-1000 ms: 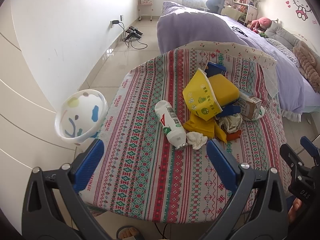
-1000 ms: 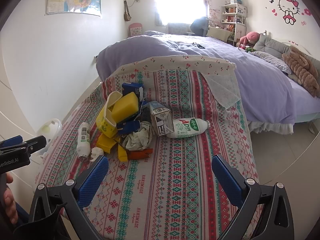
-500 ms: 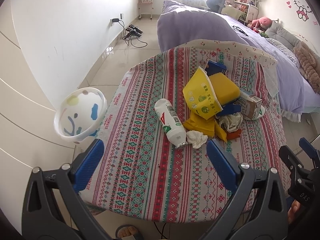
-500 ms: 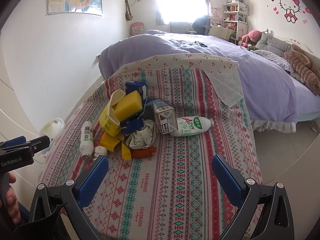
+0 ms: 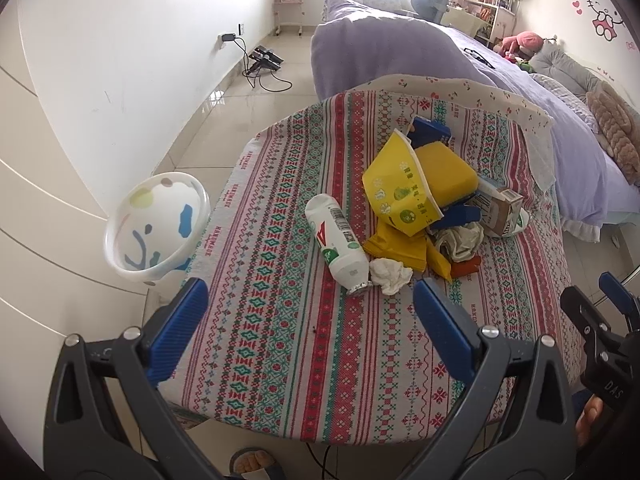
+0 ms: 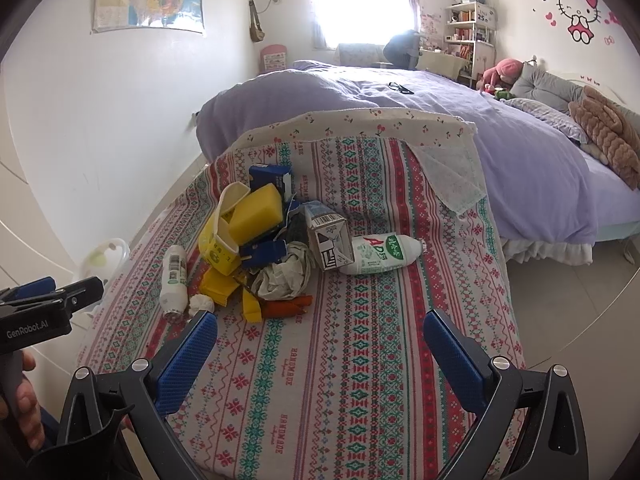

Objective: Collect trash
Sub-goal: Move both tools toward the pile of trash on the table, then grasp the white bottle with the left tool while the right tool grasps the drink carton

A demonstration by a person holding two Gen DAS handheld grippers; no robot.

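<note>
A heap of trash lies on a table with a striped patterned cloth (image 5: 280, 340). It holds a white bottle (image 5: 336, 248), a crumpled tissue (image 5: 390, 274), a yellow paper tub (image 5: 400, 196), a yellow sponge (image 5: 446, 172), a small carton (image 6: 328, 242), a second white bottle (image 6: 380, 254) and crumpled paper (image 6: 286, 276). A white patterned bin (image 5: 156, 226) stands on the floor left of the table. My left gripper (image 5: 310, 316) is open over the near table edge, short of the bottle. My right gripper (image 6: 320, 344) is open, nothing between its fingers.
A bed with a purple cover (image 6: 440, 120) lies beyond the table. A white wall (image 5: 120, 60) runs along the left, with a power strip and cables (image 5: 264, 62) on the tiled floor. A sandalled foot (image 5: 252, 462) shows below the table edge.
Both grippers have moved slightly nearer the heap; the trash sits a little lower and larger in the right wrist view. Nothing was grasped.
</note>
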